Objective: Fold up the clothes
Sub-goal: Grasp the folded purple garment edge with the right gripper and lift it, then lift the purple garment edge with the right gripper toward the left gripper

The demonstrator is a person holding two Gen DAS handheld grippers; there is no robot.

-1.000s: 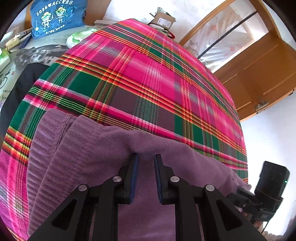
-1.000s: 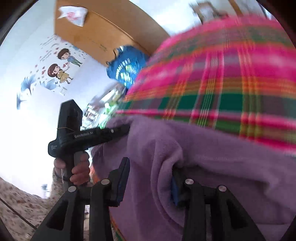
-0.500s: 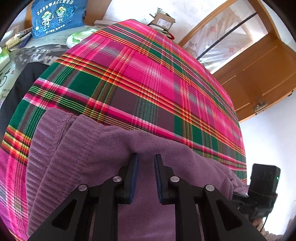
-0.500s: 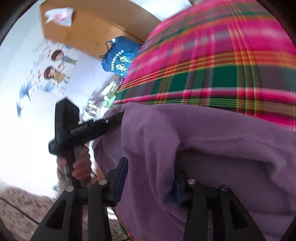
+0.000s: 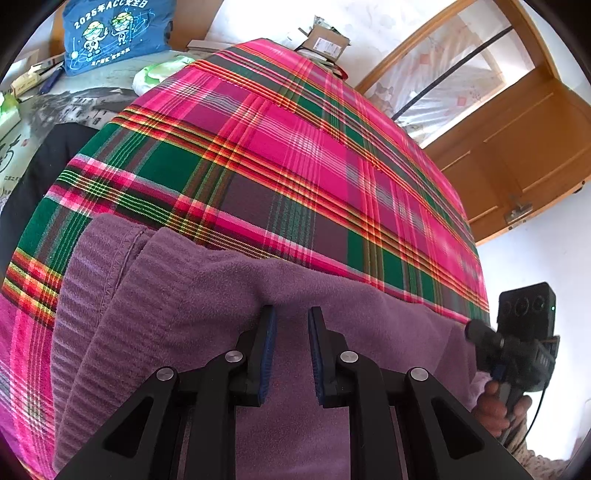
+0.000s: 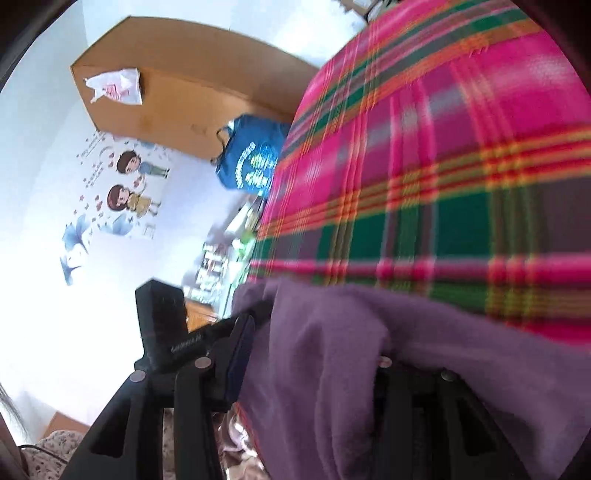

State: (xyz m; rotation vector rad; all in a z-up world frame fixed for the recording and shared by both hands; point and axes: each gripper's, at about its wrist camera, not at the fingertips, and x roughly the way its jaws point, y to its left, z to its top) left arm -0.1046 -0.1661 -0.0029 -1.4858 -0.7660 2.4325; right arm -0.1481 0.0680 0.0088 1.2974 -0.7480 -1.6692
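- The left gripper (image 5: 291, 332) has its fingers (image 5: 266, 350) drawn close together, with only a narrow gap between them. They grip a raised fold of the purple fleece garment (image 5: 184, 295), which bunches up over the fingertips.
- The garment lies below and around the left fingers. Its ribbed hem (image 5: 74, 314) runs off to their left side.
- Beyond the fingertips the garment's far edge rests on a pink, green and orange plaid cloth (image 5: 295, 147) that covers the whole surface ahead.
- The right gripper (image 6: 314, 343) has its fingers standing wide apart, with a thick roll of the same garment between them.
- One right finger (image 6: 240, 350) shows at the roll's left side. The other is buried under the fabric, so it cannot be told whether the pads press on it.
- In the left wrist view, the right gripper sits to the right of the left fingers, at the garment's right edge, held by a hand (image 5: 495, 410).
- Far beyond the left fingers and to their left, a blue printed bag (image 5: 114, 29) stands past the plaid cloth.
- A wooden door (image 5: 517, 147) is off to their right.
- The right wrist view is blurred.
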